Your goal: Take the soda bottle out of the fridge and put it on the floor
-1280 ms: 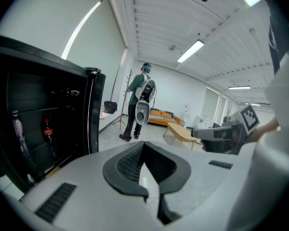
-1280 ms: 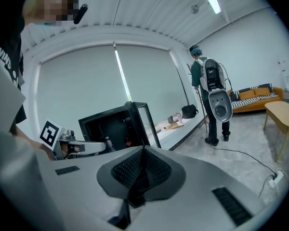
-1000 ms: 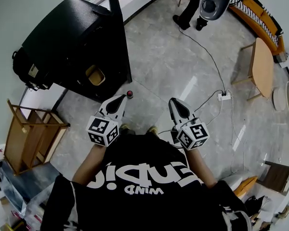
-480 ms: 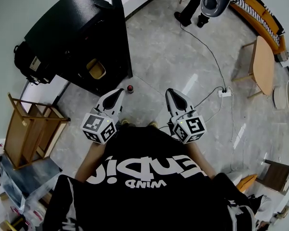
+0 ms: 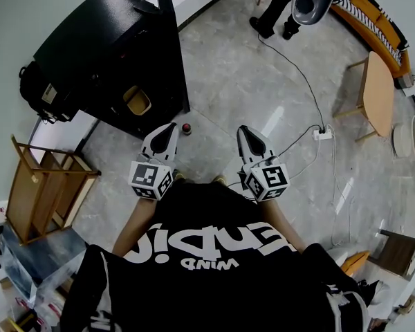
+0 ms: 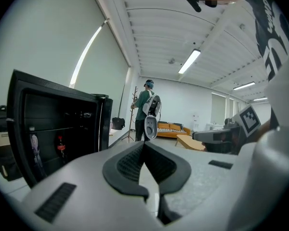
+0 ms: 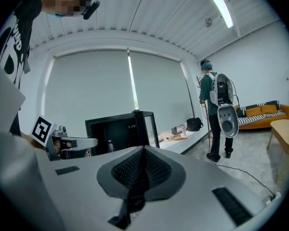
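The black fridge [image 5: 104, 40] stands at the upper left with its door [image 5: 171, 40] swung open. On the floor by the door's foot stands a small red-capped soda bottle [image 5: 186, 128], seen from above. In the left gripper view a dark bottle with a red cap [image 6: 61, 147] shows inside the fridge's dark frame [image 6: 53, 124]. My left gripper [image 5: 169, 127] is held at waist height just left of the floor bottle, shut and empty [image 6: 144, 144]. My right gripper [image 5: 243, 130] is level with it to the right, also shut and empty [image 7: 143, 150].
A person wearing a backpack device [image 5: 290, 5] stands at the far end of the room. A cable runs to a power strip [image 5: 322, 136] on the floor at right. A wooden table [image 5: 377, 95], an orange sofa [image 5: 377, 26], a wooden rack [image 5: 45, 192] and a black bag [image 5: 34, 92] line the edges.
Both grippers have shifted slightly toward the fridge and closer together. Their jaws stay shut and the floor bottle has not moved.
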`<state>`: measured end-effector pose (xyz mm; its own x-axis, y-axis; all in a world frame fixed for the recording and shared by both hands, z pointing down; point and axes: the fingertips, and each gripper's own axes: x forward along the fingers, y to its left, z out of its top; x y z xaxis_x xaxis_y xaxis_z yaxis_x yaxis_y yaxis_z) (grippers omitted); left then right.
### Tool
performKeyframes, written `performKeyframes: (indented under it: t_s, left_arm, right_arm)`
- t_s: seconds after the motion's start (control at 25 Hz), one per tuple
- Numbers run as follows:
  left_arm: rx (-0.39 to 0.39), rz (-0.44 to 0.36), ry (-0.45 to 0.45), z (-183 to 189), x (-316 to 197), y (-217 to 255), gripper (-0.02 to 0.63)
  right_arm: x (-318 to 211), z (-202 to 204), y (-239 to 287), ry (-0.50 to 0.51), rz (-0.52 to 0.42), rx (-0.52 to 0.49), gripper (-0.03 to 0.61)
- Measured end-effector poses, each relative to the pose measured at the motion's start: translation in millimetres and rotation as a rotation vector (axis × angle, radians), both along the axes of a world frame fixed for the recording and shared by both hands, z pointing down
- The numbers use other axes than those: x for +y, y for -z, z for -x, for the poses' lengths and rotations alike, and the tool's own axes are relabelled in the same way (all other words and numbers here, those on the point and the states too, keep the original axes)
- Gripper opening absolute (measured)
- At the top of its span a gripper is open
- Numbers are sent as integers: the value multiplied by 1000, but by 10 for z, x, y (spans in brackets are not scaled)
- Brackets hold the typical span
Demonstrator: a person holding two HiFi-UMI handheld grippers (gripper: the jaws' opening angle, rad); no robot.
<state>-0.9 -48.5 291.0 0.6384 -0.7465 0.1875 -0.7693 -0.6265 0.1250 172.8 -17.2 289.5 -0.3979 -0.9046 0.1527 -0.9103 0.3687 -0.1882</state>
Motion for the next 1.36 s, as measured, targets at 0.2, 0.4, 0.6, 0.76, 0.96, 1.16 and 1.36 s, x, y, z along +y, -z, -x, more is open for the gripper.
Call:
performKeyframes:
  t_s: [0.2,0.4,0.6,0.76,0.96,1.16,1.36]
  left_arm:
    - [-7,14,23,99,-66,-46,8]
    - [5,19,43,115,-121,-26,8]
    - [12,21,57,135,-152,-31,8]
    - [11,29,70,142,-165,-48,8]
    - [12,30,81,167,-199,-62,8]
    - [9,40,83,187,-185,-97,8]
    - [3,37,85,135,-226,-95,8]
  right_arm:
    - [-48,-23,-30,2,-7,-8,25]
    - [-83,-86,-27,-9,-8,-10,25]
    - [-137,-60,-22,-3,-9,-16,25]
    - [-150,-52,-33,7,-2,-16,25]
    - [-189,-46,-57,9,1,-16,25]
    - [-179,-35,-98,13,11,-14,25]
    - [-226,-71,-93,24,8,-9,25]
